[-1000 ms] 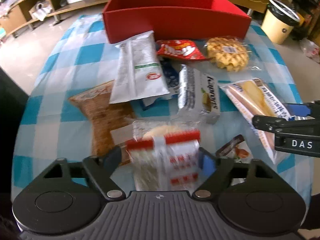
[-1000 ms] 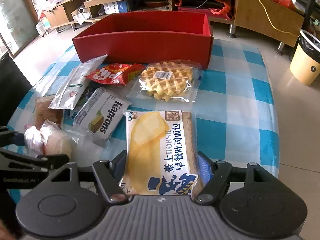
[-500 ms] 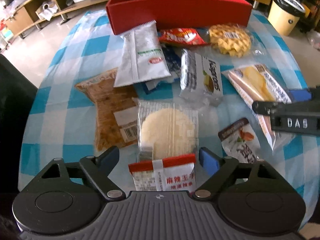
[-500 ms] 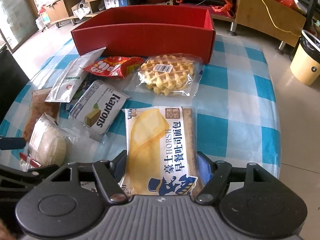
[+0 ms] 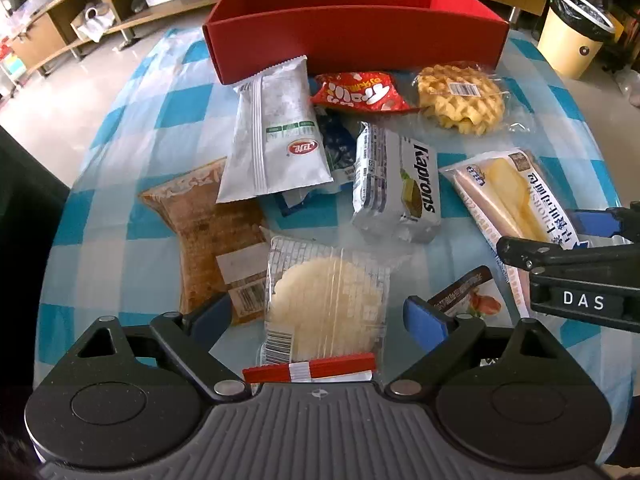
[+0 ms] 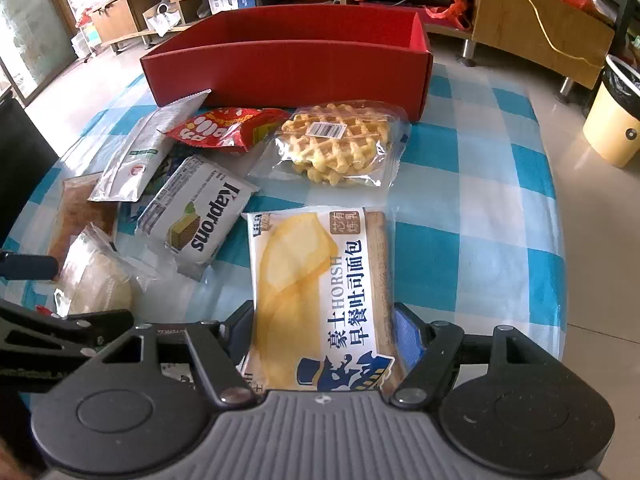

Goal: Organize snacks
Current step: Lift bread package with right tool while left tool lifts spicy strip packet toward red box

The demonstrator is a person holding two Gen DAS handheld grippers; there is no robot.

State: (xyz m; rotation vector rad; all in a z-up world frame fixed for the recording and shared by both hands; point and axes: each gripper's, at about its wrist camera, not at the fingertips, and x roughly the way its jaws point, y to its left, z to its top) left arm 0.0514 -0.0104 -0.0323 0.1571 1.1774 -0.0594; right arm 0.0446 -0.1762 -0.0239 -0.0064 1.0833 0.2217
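Left gripper [image 5: 318, 318]: jaws spread wide and opening further, blue pads clear of the clear-wrapped round pale rice cake packet with a red sealed strip [image 5: 324, 312] lying flat between them on the blue-and-white checked worktop [image 5: 132, 248]. Just beyond the left pad, a flat brown snack packet with a barcode label [image 5: 208, 232]. Beside the right pad, a small dark sachet with a food picture [image 5: 470, 296]. Farther ahead of the jaws, a long silver-white foil pouch with a red logo [image 5: 276, 136], a white "Kaprons" wafer pack [image 5: 396, 186], a crinkled red snack bag [image 5: 360, 88] and a clear bag of golden waffles [image 5: 460, 98], all just in front of the open red cardboard box [image 5: 356, 36] at the far edge.

Right gripper [image 6: 324, 338]: jaws pinching the near end of the yellow-and-white "HORSH" toast bread packet [image 6: 320, 288], pads pressed on both its long sides, the packet stretching straight ahead from them over the worktop. Waffle bag directly beyond its far end, wafer pack ahead to the left, red box behind those.
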